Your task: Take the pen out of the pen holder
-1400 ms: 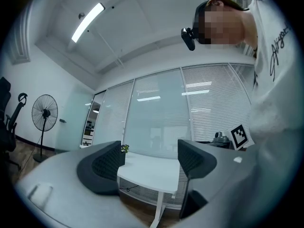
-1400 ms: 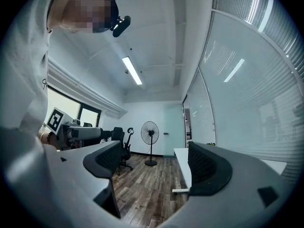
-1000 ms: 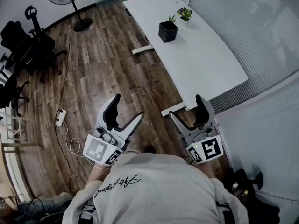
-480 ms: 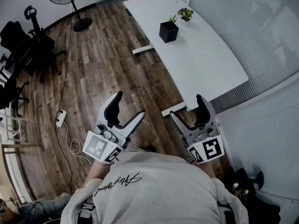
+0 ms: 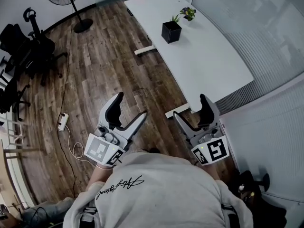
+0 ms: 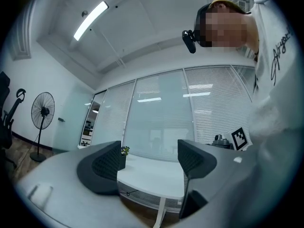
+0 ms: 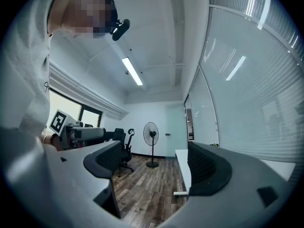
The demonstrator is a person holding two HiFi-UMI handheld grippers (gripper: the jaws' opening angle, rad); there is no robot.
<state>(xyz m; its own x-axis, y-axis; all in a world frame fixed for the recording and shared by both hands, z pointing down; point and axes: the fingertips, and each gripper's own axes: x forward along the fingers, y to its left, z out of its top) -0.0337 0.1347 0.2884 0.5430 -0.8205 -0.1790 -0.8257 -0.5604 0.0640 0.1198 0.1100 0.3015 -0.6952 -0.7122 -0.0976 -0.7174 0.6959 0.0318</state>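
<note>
Two tools gape wide and empty at lower centre: left gripper, right gripper. Upper centre, the black pen holder stands upright on the white table; its pen is too small to make out. The cursive print on the shirt is illegible.

Bright, even ceiling-strip light (fisheye edges bend), images sharp.

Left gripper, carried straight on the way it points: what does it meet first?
Most likely the near end of the white table, which fills the gap between the open, empty jaws of the left gripper. Nothing shows in between, though depth is unclear.
</note>
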